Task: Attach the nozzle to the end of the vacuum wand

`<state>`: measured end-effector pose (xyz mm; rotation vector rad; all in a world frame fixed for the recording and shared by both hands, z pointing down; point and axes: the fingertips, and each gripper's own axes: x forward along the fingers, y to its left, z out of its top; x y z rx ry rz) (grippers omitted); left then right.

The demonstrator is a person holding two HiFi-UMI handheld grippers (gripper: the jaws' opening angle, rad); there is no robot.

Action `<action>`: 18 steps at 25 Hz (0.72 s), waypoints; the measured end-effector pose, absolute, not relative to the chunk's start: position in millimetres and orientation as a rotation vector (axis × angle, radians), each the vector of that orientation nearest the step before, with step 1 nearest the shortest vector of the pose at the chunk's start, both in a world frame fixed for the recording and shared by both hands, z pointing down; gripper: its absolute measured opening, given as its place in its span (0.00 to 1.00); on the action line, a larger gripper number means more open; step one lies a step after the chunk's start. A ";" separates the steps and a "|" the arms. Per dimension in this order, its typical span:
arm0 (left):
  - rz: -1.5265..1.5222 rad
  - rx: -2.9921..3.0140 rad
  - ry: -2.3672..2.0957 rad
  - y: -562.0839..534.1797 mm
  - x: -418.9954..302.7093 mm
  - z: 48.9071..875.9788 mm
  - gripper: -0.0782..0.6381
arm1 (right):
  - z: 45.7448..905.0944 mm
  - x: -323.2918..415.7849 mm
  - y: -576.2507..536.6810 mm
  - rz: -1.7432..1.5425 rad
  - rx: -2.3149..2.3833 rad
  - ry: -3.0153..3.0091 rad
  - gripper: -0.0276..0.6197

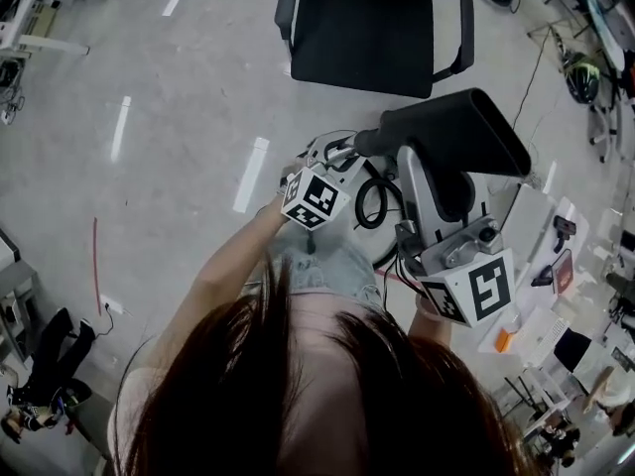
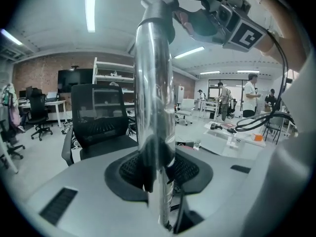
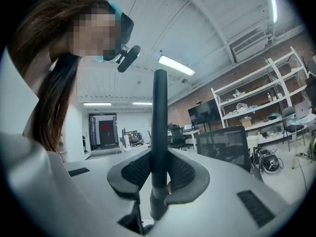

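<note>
Black ribbed rubber on the left gripper [image 2: 158,169] is pressing against both sides of the vacuum wand [image 2: 154,107], so this gripper is gripping the tube low in the middle of its own view. The right gripper [image 3: 158,174] is clamping too, its pads biting the nozzle [image 3: 159,127], which is rising edge-on as a thin dark blade through the centre of that frame.

In the head view the nozzle is showing its broad side as a black wedge right of centre in the upper half. Its narrow neck is pointing left toward the left gripper. Both tools are hanging in front of the person, below an office chair [image 1: 362,28] at the top of the frame.

The wand is showing as a straight, round, mirror-bright metal tube. It is running up the left gripper view toward the right gripper in the upper right corner. Whether the two parts are already meeting there is not clear.

The tube is probably behaving as stiff, fairly light and slippery, so gripping it close to the open end should be keeping it from swinging. The nozzle is looking like hard matte plastic, light and rigid. Holding its flat body near the neck should be letting it push straight along the tube's axis.
</note>
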<state>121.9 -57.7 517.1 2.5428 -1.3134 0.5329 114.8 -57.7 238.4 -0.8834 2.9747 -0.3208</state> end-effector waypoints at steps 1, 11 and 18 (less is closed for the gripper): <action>0.534 2.542 -1.304 -55.2 122.6 516.1 0.28 | 236.9 112.9 -56.5 -0.326 -0.874 2.995 0.20; 0.480 2.544 -1.268 -28.2 121.3 506.9 0.28 | 230.7 118.1 -33.3 -0.452 -0.857 2.989 0.20; 0.419 2.577 -1.207 -24.9 106.8 500.4 0.29 | 232.5 109.7 -34.6 -0.502 -0.866 3.020 0.20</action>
